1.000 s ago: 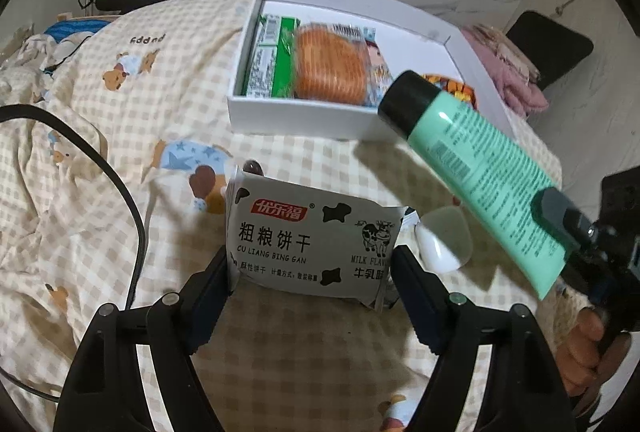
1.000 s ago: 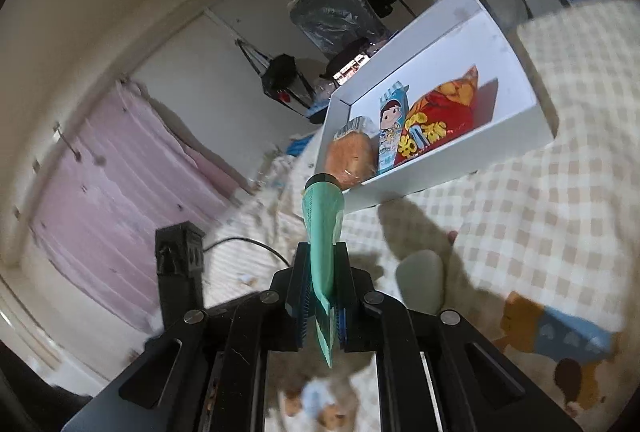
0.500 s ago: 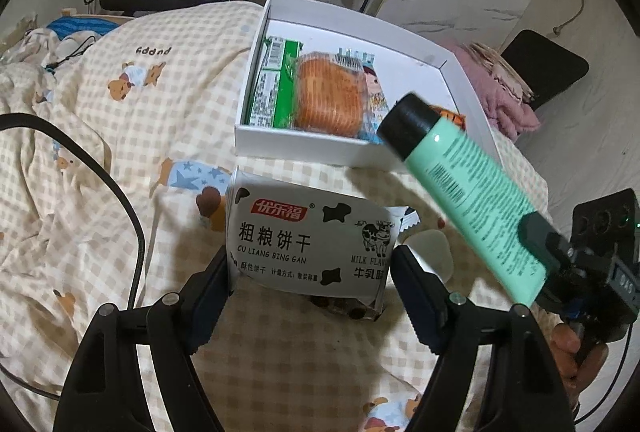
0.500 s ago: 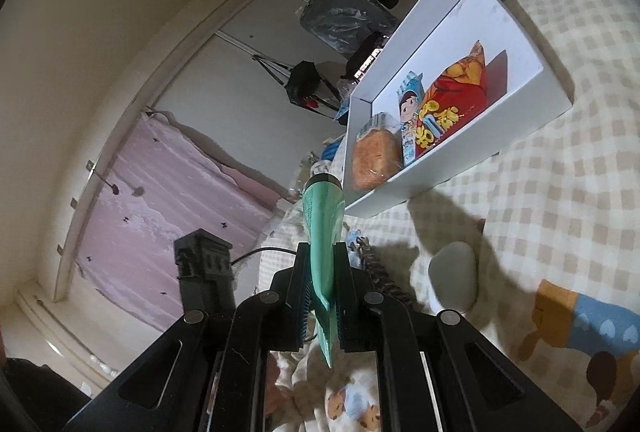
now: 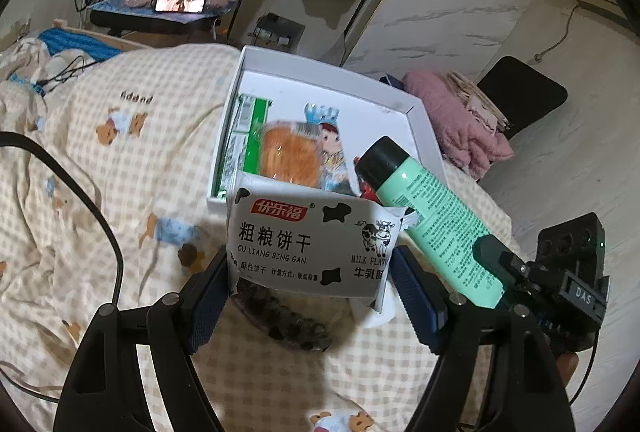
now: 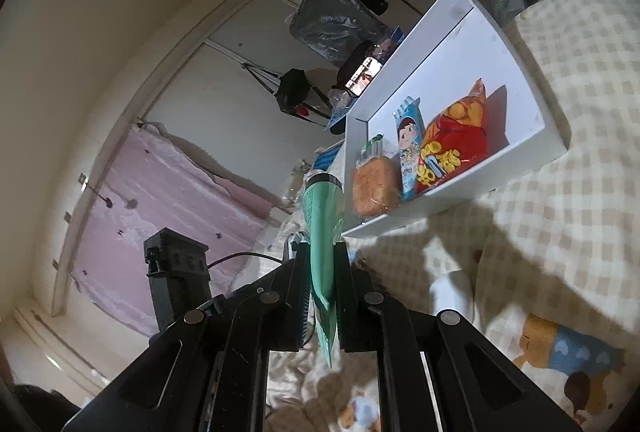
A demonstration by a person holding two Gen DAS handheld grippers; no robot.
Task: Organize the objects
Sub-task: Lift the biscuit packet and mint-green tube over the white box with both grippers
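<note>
- Checked bedding with cartoon bears [image 5: 120, 152] fills the lower half of both views, and a white box [image 5: 416, 112] sits on it at the upper middle of the left wrist frame.
- Already in the box, as I read it: a green packet [image 5: 250, 128] on the left, a wrapped orange bread [image 5: 290, 156] beside it, a blue cartoon packet [image 6: 409, 148], and a red snack bag [image 6: 454, 148] to the right of those. The right part of the box floor looks bare.
- My left gripper [image 5: 310, 292] holds a white cow-print biscuit bag [image 5: 308, 244] across its width, jaws standing wide on it. It sits at the frame's centre, overlapping the box's near wall, and I judge it lifted clear of the bedding.
- My right gripper [image 6: 322, 272] is clamped narrow on the crimped tail of a green tube [image 6: 320, 224], black cap pointing toward the box.
- Left to do, I judge: both carried items go in the box.
- A pale rounded object [image 6: 452, 288] lies on the bedding near the box; I cannot tell what it is.
</note>
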